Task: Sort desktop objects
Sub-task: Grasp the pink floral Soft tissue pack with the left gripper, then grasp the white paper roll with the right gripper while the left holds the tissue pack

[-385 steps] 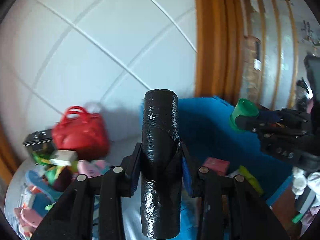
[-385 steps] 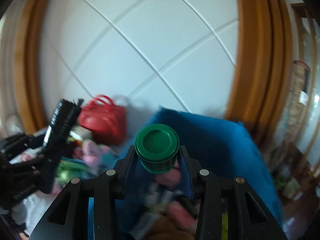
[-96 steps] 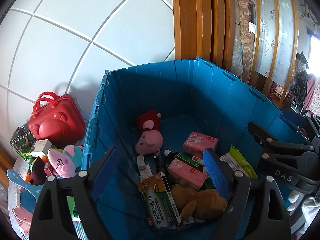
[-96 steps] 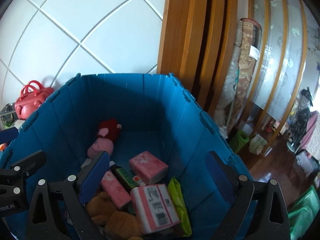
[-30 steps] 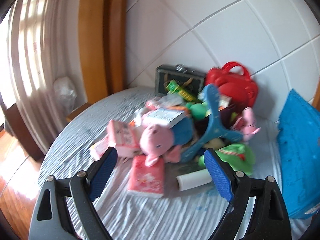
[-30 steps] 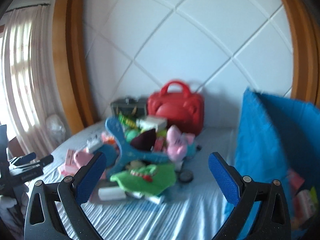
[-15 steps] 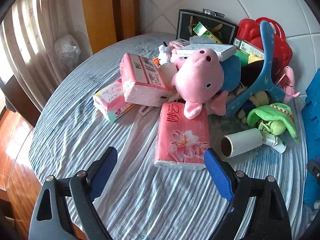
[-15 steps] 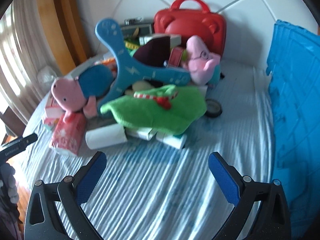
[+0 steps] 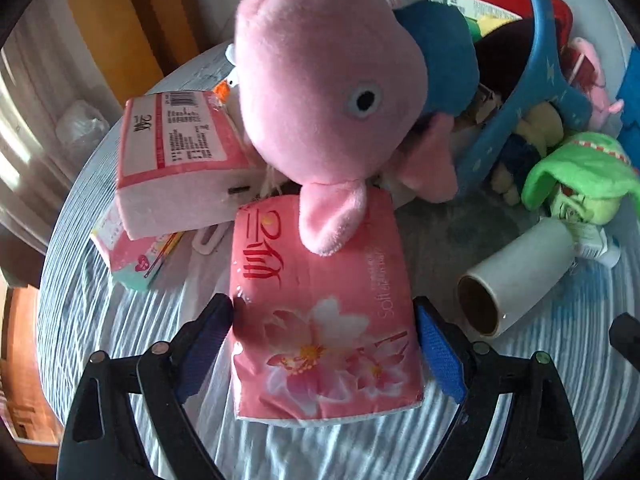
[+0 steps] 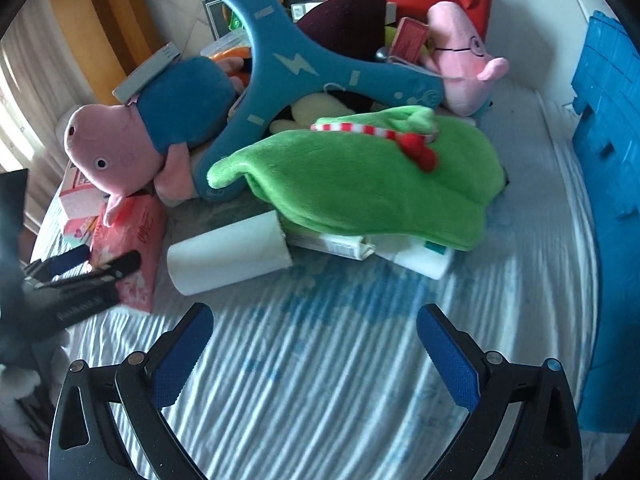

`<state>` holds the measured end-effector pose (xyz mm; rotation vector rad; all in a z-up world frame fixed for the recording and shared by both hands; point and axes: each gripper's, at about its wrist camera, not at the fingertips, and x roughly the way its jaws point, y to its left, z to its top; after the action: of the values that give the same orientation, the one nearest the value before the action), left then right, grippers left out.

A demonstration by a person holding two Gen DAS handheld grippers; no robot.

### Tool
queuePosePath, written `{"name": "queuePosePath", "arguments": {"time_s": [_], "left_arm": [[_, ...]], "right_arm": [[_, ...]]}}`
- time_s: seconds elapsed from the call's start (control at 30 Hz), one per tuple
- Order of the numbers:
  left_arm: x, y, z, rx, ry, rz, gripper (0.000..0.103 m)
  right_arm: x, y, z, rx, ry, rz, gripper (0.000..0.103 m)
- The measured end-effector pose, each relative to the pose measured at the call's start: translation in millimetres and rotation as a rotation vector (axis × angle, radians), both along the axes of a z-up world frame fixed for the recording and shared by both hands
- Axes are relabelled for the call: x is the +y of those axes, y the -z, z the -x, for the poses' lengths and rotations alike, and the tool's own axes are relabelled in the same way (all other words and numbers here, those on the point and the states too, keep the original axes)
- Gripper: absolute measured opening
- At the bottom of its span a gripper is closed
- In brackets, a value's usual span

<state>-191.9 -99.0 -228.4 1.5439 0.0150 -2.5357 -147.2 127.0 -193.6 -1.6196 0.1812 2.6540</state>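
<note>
Both jaws gape: left gripper (image 9: pixel 324 354) straddles the tissue pack (image 9: pixel 320 320), unclamped; right gripper (image 10: pixel 316 354) is empty. Squeeze mid-pack, slide clear of the pig (image 9: pixel 328 80)

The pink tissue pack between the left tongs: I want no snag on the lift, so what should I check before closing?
1. Pink tissue pack sits between the left tongs: ok.
2. Pads touching the pack's sides: cannot tell.
3. Pack free on top: not ok, the pink pig plush has an ear on it.
4. Paper roll apart from the pack: ok.
5. Right tongs open, empty: ok.
</note>
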Motion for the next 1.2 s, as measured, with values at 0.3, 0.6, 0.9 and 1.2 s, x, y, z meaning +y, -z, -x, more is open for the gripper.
{"name": "queuePosePath", "arguments": {"time_s": [0.3,0.6,0.9,1.2], "left_arm": [[-47.2,12.0,-9.1,-0.023,-0.028,-0.082,0.092],[-41.4,8.4,-4.4,-0.02,0.012,-0.133,0.092],[-34.1,6.5,6.3,-0.027,0.026,-0.164,0.092],[-26.7,3.8,8.1,-0.049,0.024,-0.153,0.09]], "right_arm": [[-64.2,40.5,35.8,-0.057,-0.058,0.017,0.103],[-20.4,43.2,16.2,-0.075,0.079,-0.04,0.103],[21.6,30.0,-22.0,-0.103,0.18,0.03,0.103],[1.5,49.0,23.1,-0.143,0.146,0.09,0.069]]}}
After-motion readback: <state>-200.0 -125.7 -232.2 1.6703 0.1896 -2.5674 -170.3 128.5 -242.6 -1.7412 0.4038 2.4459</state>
